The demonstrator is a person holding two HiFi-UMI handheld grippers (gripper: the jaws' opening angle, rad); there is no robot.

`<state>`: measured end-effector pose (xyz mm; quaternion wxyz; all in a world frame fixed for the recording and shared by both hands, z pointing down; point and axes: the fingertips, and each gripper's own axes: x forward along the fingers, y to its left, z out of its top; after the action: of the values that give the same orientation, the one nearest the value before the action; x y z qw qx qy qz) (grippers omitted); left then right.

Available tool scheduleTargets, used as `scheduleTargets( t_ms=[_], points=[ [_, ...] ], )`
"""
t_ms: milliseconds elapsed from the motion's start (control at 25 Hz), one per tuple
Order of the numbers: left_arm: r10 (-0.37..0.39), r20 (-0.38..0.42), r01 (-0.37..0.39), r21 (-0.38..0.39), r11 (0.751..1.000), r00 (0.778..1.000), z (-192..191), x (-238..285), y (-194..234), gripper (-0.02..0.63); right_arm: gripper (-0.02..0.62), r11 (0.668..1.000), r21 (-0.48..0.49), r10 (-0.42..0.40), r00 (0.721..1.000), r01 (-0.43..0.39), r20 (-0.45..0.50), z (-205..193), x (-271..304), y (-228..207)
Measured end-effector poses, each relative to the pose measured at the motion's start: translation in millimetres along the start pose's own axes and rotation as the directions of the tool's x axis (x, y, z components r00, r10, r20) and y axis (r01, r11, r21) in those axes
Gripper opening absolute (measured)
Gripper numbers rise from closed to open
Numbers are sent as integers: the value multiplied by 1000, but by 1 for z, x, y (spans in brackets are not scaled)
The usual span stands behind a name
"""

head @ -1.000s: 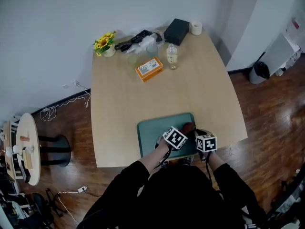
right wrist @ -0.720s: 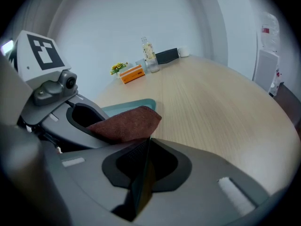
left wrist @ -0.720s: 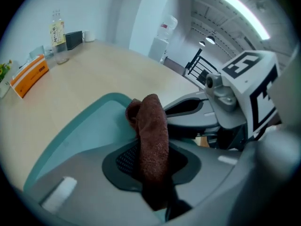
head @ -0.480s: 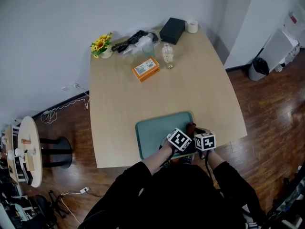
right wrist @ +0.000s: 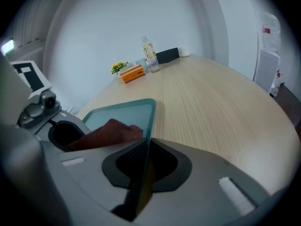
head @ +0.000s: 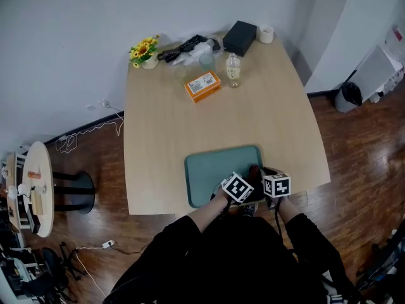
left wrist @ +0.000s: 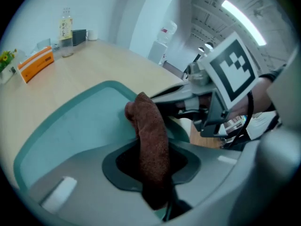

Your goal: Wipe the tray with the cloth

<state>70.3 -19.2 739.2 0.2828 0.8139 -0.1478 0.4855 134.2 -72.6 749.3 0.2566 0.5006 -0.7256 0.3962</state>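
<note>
**A:** Why is the left gripper (left wrist: 155,161) pinched so tight?

**B:** Its fingers are clamped on the brown cloth (left wrist: 149,133), which sticks out over the tray (left wrist: 70,126), ready to rub it, I'd judge.

**A:** And the right gripper (right wrist: 141,171)?

**B:** Its fingers are shut on the tray's near right rim, likely to stop it sliding.

**A:** And around them?

**B:** The tray sits at the near edge of a pale wooden desk (head: 190,125). An orange box (head: 202,85) and a bottle (head: 233,70) stand well apart by the white wall, above a dark wood floor (head: 354,151).

Tray (head: 209,166) x1, cloth (left wrist: 149,135) x1, bottle (head: 233,70) x1, orange box (head: 202,85) x1, blk box (head: 240,38) x1.
</note>
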Motion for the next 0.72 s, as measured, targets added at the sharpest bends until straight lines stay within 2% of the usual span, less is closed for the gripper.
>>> scheduleTargets(
  t_ms=[120, 240, 320, 440, 480, 560, 720],
  points=[
    [123, -21, -124, -35, 992, 992, -19, -25, 48, 75, 26, 1000, 2, -2, 1000, 2, 0, -1, 0, 0],
    [158, -8, -157, -150, 976, 987, -62, -55, 81, 75, 26, 1000, 0, -6, 1000, 6, -4, -1, 0, 0],
    [205, 10, -198, -228, 954, 979, -97, -76, 103, 75, 26, 1000, -1, -8, 1000, 8, -4, 0, -1, 0],
    [290, -28, -284, -313, 907, 957, -145, -105, 130, 75, 26, 1000, 0, -11, 1000, 11, 0, 0, -1, 0],
    [295, -28, -286, -340, 896, 955, -153, -109, 133, 75, 26, 1000, 2, -10, 1000, 10, 0, 0, 0, -1],
    [286, -12, -271, -365, 891, 958, -160, -109, 133, 77, 26, 1000, 7, -7, 1000, 7, -1, -2, 1, -2],
    [269, -3, -254, -337, 906, 963, -167, -104, 113, 75, 26, 1000, 12, -11, 1000, 11, -2, -3, 2, -1]
  ],
)
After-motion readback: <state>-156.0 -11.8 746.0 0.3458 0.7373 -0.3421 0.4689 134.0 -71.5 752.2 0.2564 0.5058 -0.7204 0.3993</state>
